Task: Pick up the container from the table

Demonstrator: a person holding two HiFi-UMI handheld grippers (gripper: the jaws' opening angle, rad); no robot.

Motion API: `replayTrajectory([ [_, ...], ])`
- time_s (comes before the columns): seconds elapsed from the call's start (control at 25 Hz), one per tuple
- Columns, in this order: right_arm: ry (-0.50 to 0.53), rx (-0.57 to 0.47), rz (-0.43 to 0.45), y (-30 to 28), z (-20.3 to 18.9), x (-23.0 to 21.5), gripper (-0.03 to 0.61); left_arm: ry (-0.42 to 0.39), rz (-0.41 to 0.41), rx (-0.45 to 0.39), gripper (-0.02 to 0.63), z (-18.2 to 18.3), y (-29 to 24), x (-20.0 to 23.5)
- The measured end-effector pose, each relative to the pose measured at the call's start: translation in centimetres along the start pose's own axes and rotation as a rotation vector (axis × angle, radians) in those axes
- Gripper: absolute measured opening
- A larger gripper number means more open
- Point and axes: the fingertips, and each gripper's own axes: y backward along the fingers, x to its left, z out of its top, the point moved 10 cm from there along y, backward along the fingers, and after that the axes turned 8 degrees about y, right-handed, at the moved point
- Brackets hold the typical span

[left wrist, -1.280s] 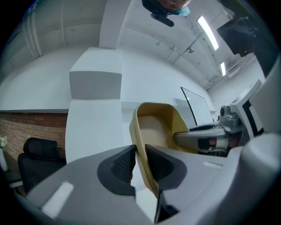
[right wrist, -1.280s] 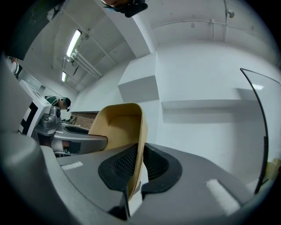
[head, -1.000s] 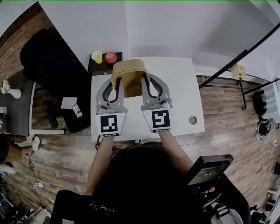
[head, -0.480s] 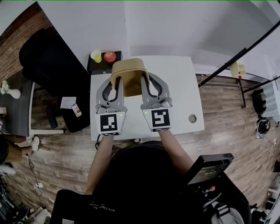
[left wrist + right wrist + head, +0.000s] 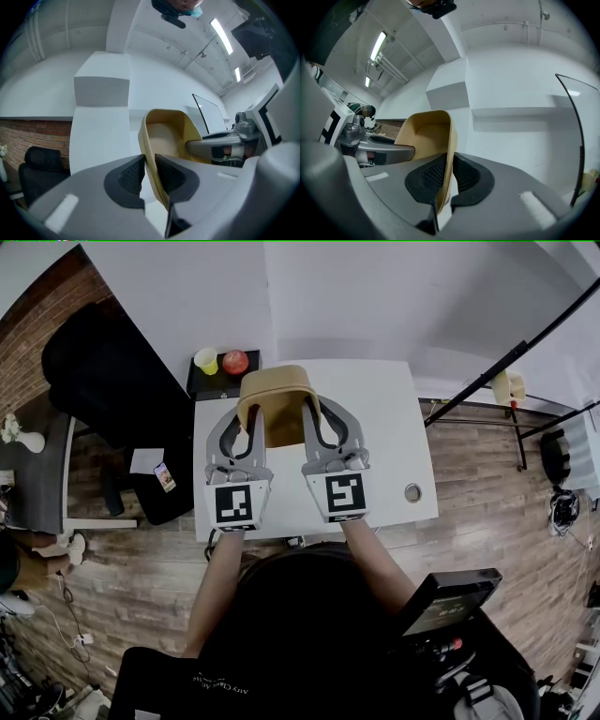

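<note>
**Container held by both grippers over the table**

Both forearms reach forward side by side, with the grippers parallel and about level. The left gripper [image 5: 149, 171] is clamped on the left wall of the tan container [image 5: 277, 399]. The right gripper [image 5: 449, 176] pinches the right wall, pads tight on it. The container hangs between them over the far half of the white table [image 5: 394, 427], open side up.

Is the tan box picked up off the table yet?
The left hand-held gripper and the right hand-held gripper are each clamped on a side wall of the tan container. It looks lifted off the white table, so picking up seems done. Only holding it steady is left.
</note>
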Motion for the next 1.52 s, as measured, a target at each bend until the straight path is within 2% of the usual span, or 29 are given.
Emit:
replayTrajectory([
  [1.52,0.015,0.025,-0.003,0.4,-0.42,0.0,0.032,0.004,-0.006,0.015,0.063,-0.4,0.04,-0.32],
])
